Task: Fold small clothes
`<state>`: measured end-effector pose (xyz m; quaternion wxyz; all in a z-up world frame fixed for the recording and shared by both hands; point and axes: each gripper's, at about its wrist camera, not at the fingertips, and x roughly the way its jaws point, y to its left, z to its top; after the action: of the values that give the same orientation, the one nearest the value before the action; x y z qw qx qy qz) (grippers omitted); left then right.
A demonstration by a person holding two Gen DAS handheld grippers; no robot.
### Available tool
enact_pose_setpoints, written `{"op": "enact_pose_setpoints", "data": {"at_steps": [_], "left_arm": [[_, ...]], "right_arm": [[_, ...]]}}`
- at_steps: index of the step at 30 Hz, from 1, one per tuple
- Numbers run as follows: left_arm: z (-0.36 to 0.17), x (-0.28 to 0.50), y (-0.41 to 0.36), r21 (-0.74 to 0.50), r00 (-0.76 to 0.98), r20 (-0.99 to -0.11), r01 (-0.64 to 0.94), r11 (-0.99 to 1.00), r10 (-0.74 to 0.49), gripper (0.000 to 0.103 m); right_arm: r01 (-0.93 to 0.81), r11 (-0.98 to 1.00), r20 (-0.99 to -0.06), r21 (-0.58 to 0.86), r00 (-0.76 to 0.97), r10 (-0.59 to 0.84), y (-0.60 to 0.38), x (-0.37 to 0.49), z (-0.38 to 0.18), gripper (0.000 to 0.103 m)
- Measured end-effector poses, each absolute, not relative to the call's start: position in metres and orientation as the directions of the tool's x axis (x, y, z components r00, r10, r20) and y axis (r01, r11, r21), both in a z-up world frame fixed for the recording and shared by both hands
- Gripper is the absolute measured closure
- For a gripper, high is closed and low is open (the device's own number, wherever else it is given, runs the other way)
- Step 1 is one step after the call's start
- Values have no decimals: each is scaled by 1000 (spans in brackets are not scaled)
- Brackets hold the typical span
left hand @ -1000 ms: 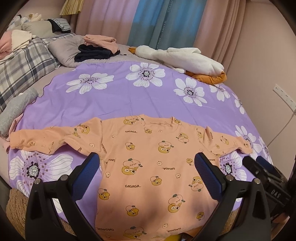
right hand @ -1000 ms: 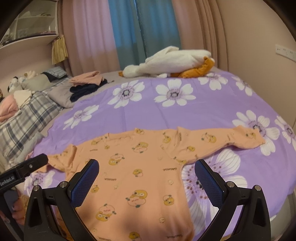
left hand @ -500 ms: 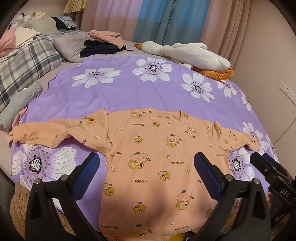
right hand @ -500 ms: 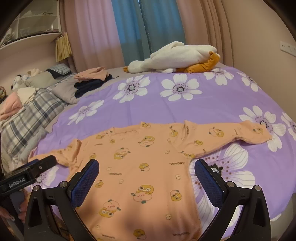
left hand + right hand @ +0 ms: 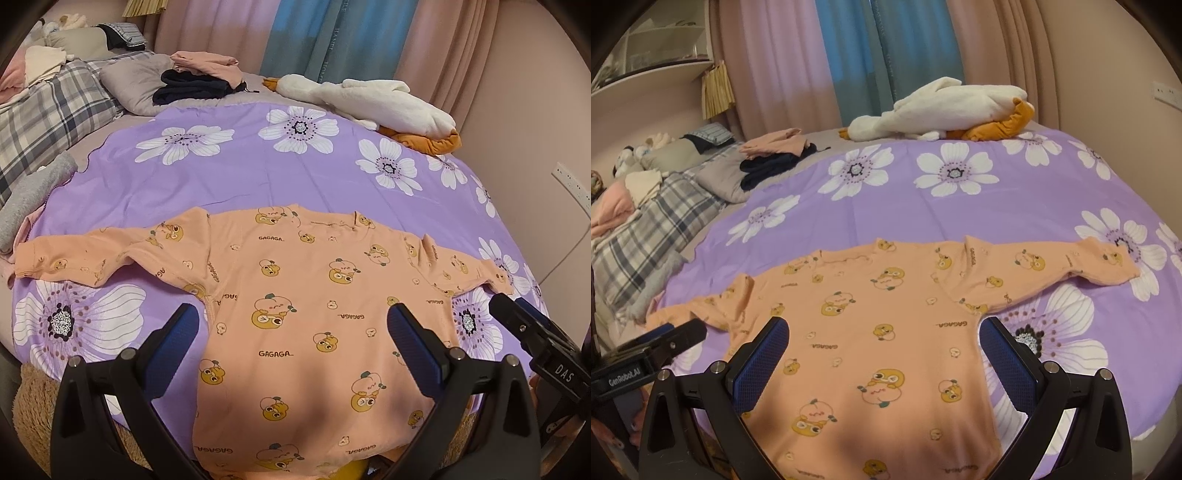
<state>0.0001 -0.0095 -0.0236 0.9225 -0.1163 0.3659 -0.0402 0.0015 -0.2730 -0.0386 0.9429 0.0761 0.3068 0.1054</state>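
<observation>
Both claws gaping, left gripper (image 5: pixel 291 332) and right gripper (image 5: pixel 882 343) above the flat orange long-sleeved top (image 5: pixel 314 314); I'd pinch each sleeve cuff and fold inward evenly.

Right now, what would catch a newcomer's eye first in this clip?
The orange long-sleeved top spread flat, sleeves out, on the purple flowered bedspread. Beyond it a white plush goose lies by the curtains. Both the left gripper and right gripper hover open above the top.
</observation>
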Motion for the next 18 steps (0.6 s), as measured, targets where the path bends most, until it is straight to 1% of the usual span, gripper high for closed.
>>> {"op": "enact_pose_setpoints", "data": {"at_steps": [6,11,18], "left_arm": [[-22,-3,-10,-248,736,-657,-6,969,-164,1],[-24,-2,-6,-225,733,-668,-37,974,-127,1],[-22,-3,-1,-266,735,-660,-33,963,-157,1]], "right_arm": [[-160,964,-560,210,789,253,-270,4,-38,1],[-156,966,-569,204,785,247,-270,5,-40,1],[-164,968,-570,188,784,244,-265,5,-38,1]]}}
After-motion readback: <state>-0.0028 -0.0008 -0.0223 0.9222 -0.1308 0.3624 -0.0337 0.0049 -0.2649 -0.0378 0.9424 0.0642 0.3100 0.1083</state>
